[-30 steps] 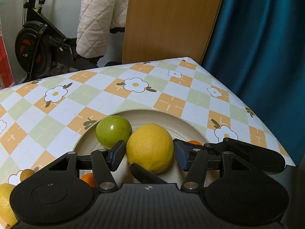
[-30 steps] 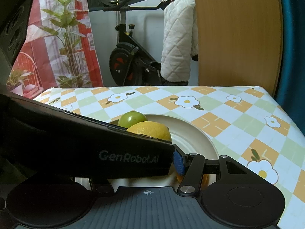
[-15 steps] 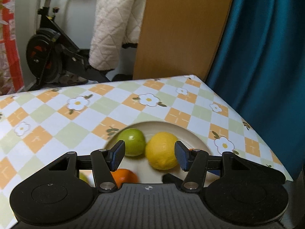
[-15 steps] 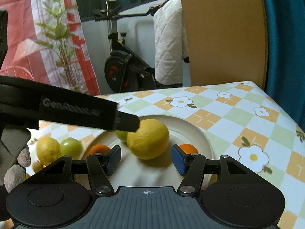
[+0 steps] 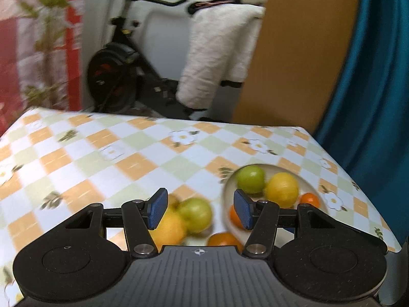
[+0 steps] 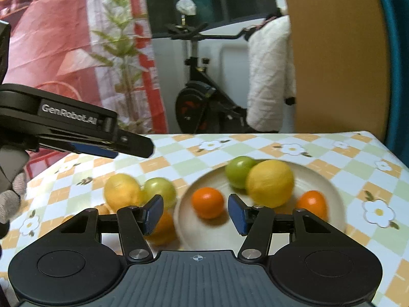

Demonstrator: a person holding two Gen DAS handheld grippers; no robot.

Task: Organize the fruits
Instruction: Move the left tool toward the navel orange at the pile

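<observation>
Four fruits sit on the plate [image 6: 332, 186] at middle right. Both my claws, left gripper [image 5: 200, 211] and right gripper [image 6: 195, 213], are apart and empty. Next I should grab the loose green fruit [image 6: 159, 190] left of the plate, beside a lemon [image 6: 122, 190].

Checkered flower-print table [image 6: 332, 153] carries cream plate [image 6: 329, 184]; beside plate: lemon [image 6: 121, 190], green fruit [image 6: 161, 189], orange [image 5: 222, 239].
</observation>
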